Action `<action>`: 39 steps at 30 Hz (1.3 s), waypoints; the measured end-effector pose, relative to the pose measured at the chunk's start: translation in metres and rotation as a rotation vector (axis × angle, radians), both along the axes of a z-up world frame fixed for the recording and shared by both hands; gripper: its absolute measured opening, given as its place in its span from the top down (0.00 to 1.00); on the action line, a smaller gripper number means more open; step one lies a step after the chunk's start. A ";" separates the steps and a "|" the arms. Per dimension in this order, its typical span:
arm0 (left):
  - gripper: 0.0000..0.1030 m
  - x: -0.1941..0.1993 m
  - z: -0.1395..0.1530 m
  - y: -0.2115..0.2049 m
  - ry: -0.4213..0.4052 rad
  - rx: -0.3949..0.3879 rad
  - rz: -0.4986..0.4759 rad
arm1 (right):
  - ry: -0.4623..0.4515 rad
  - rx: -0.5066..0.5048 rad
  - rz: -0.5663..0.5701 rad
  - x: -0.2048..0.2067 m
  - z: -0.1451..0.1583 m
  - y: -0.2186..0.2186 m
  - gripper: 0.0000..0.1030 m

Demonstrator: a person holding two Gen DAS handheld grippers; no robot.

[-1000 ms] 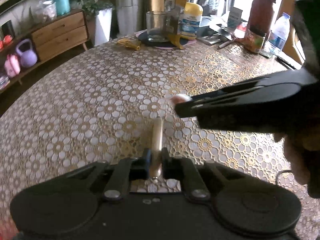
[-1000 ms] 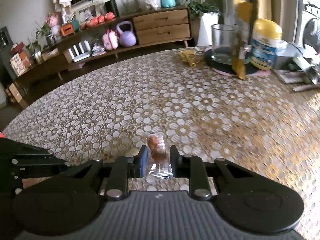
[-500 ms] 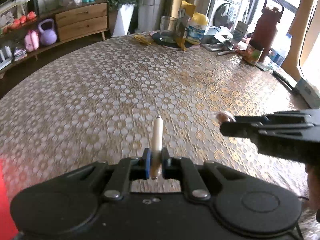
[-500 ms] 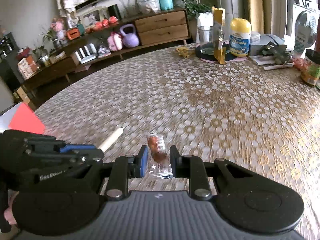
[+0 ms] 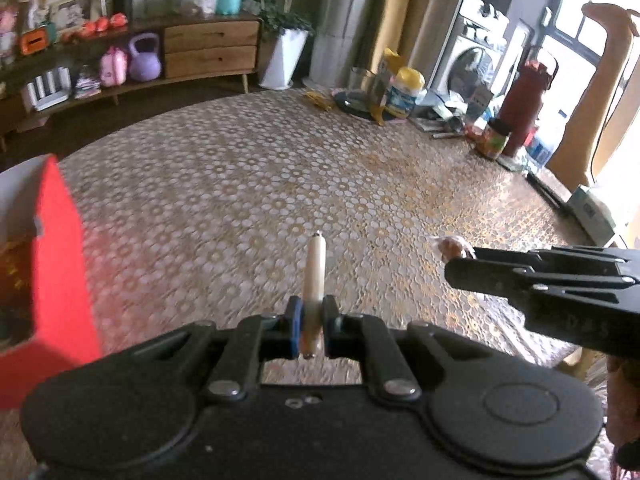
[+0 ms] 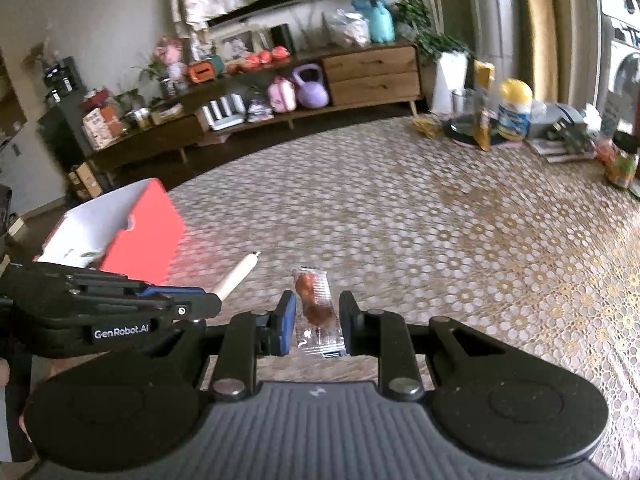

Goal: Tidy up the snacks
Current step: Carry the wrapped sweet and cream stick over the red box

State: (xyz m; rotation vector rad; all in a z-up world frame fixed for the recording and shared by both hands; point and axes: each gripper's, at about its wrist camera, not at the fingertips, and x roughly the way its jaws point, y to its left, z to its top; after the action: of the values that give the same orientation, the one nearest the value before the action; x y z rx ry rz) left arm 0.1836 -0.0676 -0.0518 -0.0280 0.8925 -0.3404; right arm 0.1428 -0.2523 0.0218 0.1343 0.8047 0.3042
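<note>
1. Stick snack (image 5: 315, 272): pale, slim, cream-coloured; clamped near its lower end between the fingers of the left gripper (image 5: 312, 330), its far tip jutting forward, held above the worktop (image 5: 280, 184). In the right wrist view it shows as a slanted stick (image 6: 237, 276) poking out of the left gripper (image 6: 208, 304).
2. Wrapped snack (image 6: 316, 304): clear packet with a reddish-brown piece inside; held between the fingers of the right gripper (image 6: 318, 324), closed in on the packet's sides, above the worktop (image 6: 440, 240). In the left wrist view only a blurred pinkish tip (image 5: 452, 246) shows at the end of the right gripper (image 5: 460, 268).
3. Grippers: both black, side by side, left one to the left of the right one, apart from each other.
4. Red box (image 6: 136, 236): open-topped, white inside, standing on the worktop's near left part, just beyond the left gripper. Contents blurred. In the left wrist view its red wall (image 5: 60, 248) fills the left edge.
5. Worktop: round, covered in a gold-and-white floral lace pattern.
6. Far rim of worktop: glass (image 5: 360, 80), yellow-lidded tub (image 6: 515, 110), small jar (image 5: 496, 138), dark red flask (image 5: 524, 108).
7. Beyond: wooden sideboard (image 6: 372, 76) with a purple kettlebell (image 6: 310, 86).
</note>
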 end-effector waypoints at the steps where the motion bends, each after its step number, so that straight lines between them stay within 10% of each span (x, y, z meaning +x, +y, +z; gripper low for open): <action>1: 0.93 -0.007 0.005 0.006 -0.004 -0.003 0.012 | -0.006 0.000 0.010 -0.005 0.004 0.005 0.78; 22: 0.93 -0.095 0.075 0.132 -0.112 0.006 0.209 | -0.116 -0.017 0.220 -0.068 0.073 0.164 0.78; 39: 0.92 -0.067 0.068 0.252 -0.115 0.051 0.352 | -0.098 -0.045 0.308 -0.016 0.051 0.286 0.78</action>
State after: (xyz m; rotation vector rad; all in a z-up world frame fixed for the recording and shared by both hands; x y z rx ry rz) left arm 0.1164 0.1847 0.0159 -0.1161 0.7649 0.0098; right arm 0.1272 0.0341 0.0723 -0.0479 0.7332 0.5784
